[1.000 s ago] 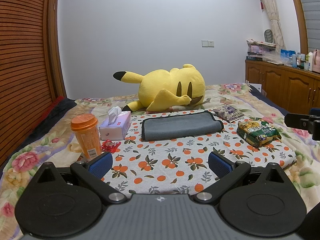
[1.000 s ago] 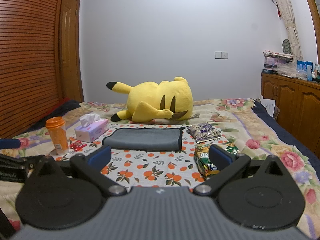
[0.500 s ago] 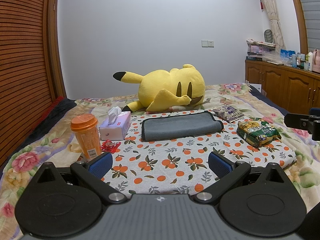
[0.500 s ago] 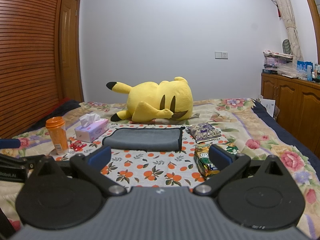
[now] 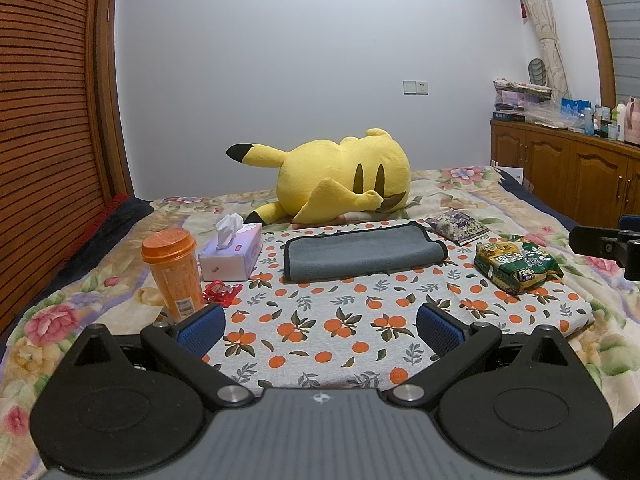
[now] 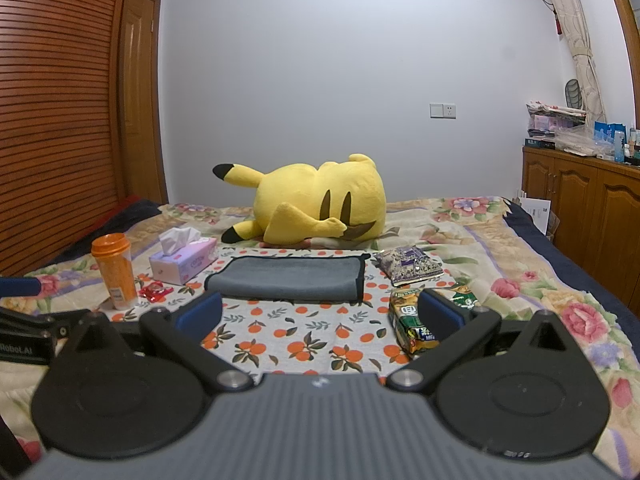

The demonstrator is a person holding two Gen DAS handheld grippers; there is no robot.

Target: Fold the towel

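Observation:
A grey towel with dark edging [image 5: 362, 252] lies folded into a long strip on an orange-print cloth [image 5: 320, 320] spread over the bed. It also shows in the right wrist view [image 6: 288, 280]. My left gripper [image 5: 320, 326] is open and empty, held over the near part of the cloth, well short of the towel. My right gripper [image 6: 320, 314] is open and empty, also short of the towel. The tip of the right gripper shows at the far right of the left wrist view [image 5: 608, 242].
A yellow plush toy [image 5: 340, 184] lies behind the towel. An orange cup [image 5: 174, 272], a tissue box [image 5: 232, 254] and a red wrapper [image 5: 220, 292] stand left of it. A purple packet [image 5: 458, 226] and a green snack bag [image 5: 516, 266] lie right. Wooden cabinets [image 5: 580, 180] line the right wall.

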